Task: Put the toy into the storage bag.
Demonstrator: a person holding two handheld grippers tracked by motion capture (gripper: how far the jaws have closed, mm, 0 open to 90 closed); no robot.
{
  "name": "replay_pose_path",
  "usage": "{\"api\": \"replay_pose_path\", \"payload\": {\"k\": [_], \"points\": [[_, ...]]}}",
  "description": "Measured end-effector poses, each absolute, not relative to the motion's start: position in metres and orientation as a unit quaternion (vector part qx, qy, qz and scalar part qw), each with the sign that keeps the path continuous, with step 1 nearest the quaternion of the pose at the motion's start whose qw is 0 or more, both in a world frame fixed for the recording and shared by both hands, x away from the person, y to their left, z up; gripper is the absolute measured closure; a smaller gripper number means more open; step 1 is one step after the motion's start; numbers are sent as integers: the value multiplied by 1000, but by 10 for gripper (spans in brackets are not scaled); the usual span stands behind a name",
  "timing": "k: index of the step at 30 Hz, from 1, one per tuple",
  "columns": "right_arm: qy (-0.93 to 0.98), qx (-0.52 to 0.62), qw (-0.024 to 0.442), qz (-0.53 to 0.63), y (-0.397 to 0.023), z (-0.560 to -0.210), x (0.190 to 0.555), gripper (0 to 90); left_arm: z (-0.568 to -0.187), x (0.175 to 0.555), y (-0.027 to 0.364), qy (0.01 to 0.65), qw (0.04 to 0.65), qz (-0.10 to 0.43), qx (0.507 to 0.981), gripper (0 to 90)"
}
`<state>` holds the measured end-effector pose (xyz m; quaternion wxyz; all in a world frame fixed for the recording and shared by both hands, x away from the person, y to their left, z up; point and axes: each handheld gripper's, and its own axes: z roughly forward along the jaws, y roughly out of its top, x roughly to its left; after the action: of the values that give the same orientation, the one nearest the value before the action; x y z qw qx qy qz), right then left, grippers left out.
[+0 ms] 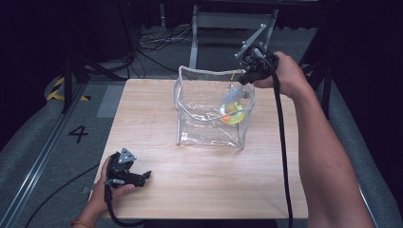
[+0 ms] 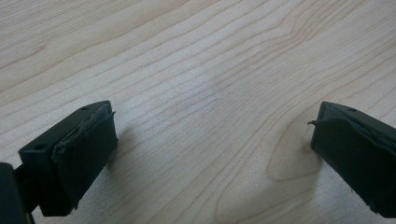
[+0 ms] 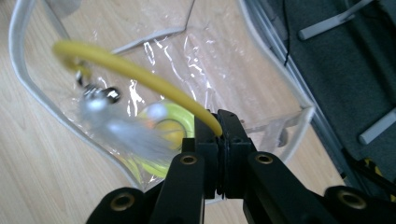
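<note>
your right gripper (image 1: pixel 243 78) is up over the clear plastic bag (image 1: pixel 211 114) that stands open near the middle of the wooden table (image 1: pixel 199 180); it sits at the bag's two o'clock corner, above the rim. in the right gripper view its jaws are pressed together on a yellow cord (image 3: pixel 135 72), which arcs away from the jaw tips toward ten o'clock. at the far end of that cord hang a small metal clasp (image 3: pixel 100 93) and a pale, fluffy charm (image 3: pixel 128 133), blurred and close to the lens. in the high view the charm (image 1: pixel 233 96) dangles just inside the bag's upper right side, below your gripper.

underneath it, on the bag's floor, lies a yellow-green ring-shaped thing (image 1: pixel 233 114) with an orange centre; you cannot tell what it is through the glare of the plastic. the bag's white-edged rim (image 3: pixel 28 88) curves around it in the right gripper view.

your left gripper (image 1: pixel 142 176) rests low on the table at about seven o'clock from the bag, well apart from it, with your hand (image 1: pixel 107 190) wrapped around its body. its jaws point toward three o'clock. in the left gripper view they stand wide apart with bare wood grain (image 2: pixel 201 107) between them, holding nothing.
</note>
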<state>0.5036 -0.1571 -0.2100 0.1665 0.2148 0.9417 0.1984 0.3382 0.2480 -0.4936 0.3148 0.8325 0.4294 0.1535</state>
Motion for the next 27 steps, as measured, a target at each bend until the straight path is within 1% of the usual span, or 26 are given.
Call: {"api": "replay_pose_path", "payload": {"k": [5, 10, 27], "points": [[948, 210, 152, 186, -156, -233, 503, 878, -494, 338, 248, 429, 315, 154, 832, 6], [953, 203, 144, 174, -155, -246, 501, 877, -494, 338, 248, 429, 314, 153, 833, 6], [965, 194, 110, 139, -152, -268, 497, 877, -494, 338, 248, 431, 316, 153, 831, 7]]}}
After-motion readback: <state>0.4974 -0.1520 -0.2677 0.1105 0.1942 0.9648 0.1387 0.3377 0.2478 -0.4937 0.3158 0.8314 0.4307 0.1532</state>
